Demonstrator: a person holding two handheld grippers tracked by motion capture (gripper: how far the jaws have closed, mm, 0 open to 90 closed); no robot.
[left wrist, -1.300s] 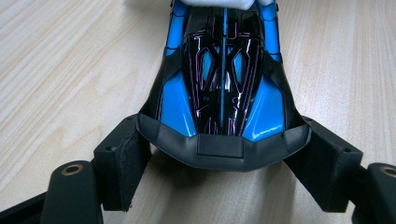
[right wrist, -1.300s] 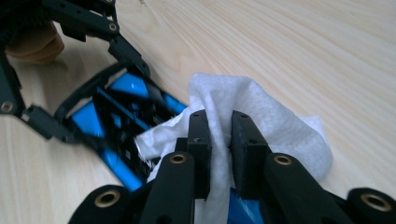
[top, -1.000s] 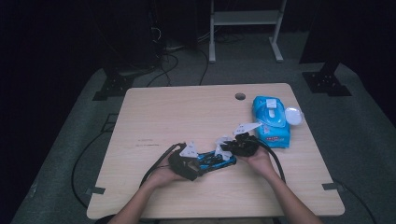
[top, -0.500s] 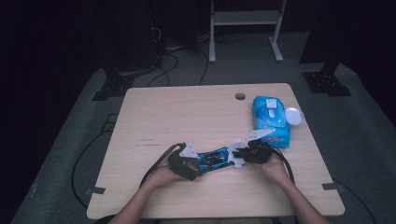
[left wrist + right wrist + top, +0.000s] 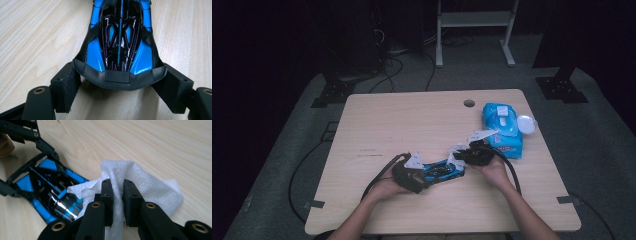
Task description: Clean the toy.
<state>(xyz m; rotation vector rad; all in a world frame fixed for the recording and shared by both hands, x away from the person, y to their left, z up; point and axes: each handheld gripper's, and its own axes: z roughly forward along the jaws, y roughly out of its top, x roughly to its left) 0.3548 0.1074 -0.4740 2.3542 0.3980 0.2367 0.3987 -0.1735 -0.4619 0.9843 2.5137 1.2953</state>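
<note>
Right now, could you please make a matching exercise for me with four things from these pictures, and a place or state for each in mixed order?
Things:
1. toy car
2. white wipe
3. wipes pack
4. round hole

Places or states:
A. lies at the table's far right, lid flipped open
B. pinched between the right gripper's jaws
C. cut into the tabletop near its far edge
D. held at one end by the left gripper

Pairs: 1-D, 2-B, 3-A, 4-C
</note>
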